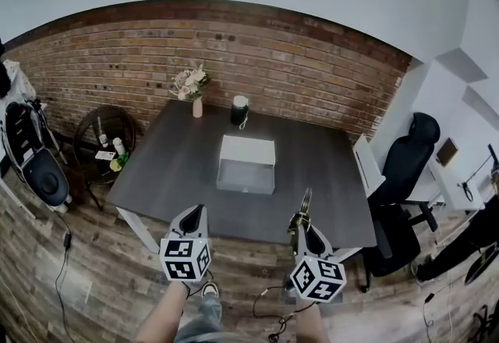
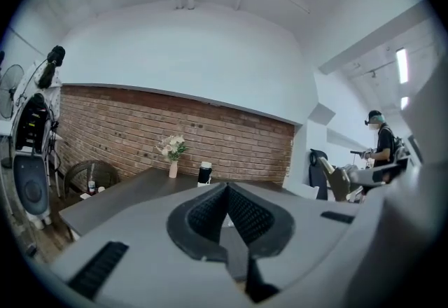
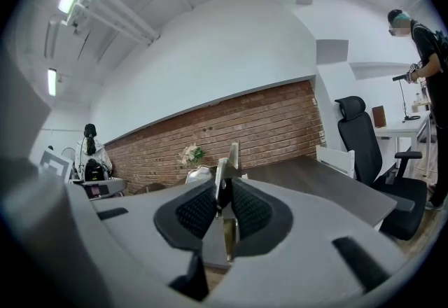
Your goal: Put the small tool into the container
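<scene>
A white open-topped container stands in the middle of the dark table. My right gripper hovers over the table's near edge, right of the container, shut on a small metal tool. In the right gripper view the tool sticks up between the pads. My left gripper hangs at the near edge, left of the container. Its jaws meet at the tips with nothing between them.
At the table's far edge stand a vase of flowers and a dark cylinder. A round side table with bottles is at the left. A black office chair and a white chair are at the right. A person stands further right.
</scene>
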